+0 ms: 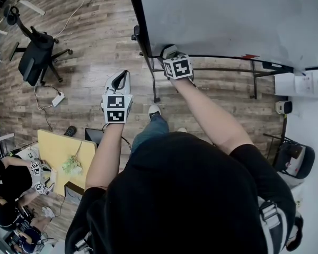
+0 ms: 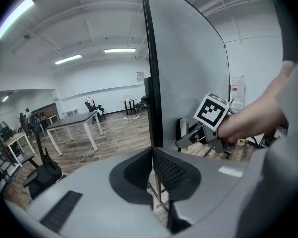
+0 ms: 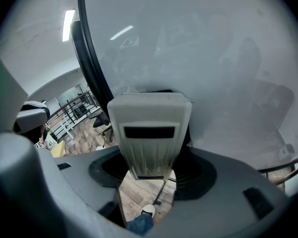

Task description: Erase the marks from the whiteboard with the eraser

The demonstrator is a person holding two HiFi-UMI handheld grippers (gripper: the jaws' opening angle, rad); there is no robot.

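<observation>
Near left edge of whiteboard (image 1: 228, 15): eraser (image 3: 150, 133) in right claw (image 3: 149, 168); left claw (image 2: 152, 155) closed.

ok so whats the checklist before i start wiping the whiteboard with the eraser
1. Pale grey ribbed plastic eraser clamped in the right tool: ok.
2. Eraser pressed flat on the large white whiteboard: cannot tell, the contact isn't visible.
3. Mark located: ok. A small red mark sits near the board's lower edge, to the right of the right tool in the head view.
4. Eraser lined up with that mark: not ok, the mark is off to one side.
5. Left tool shut, empty and off the board: ok.
</observation>
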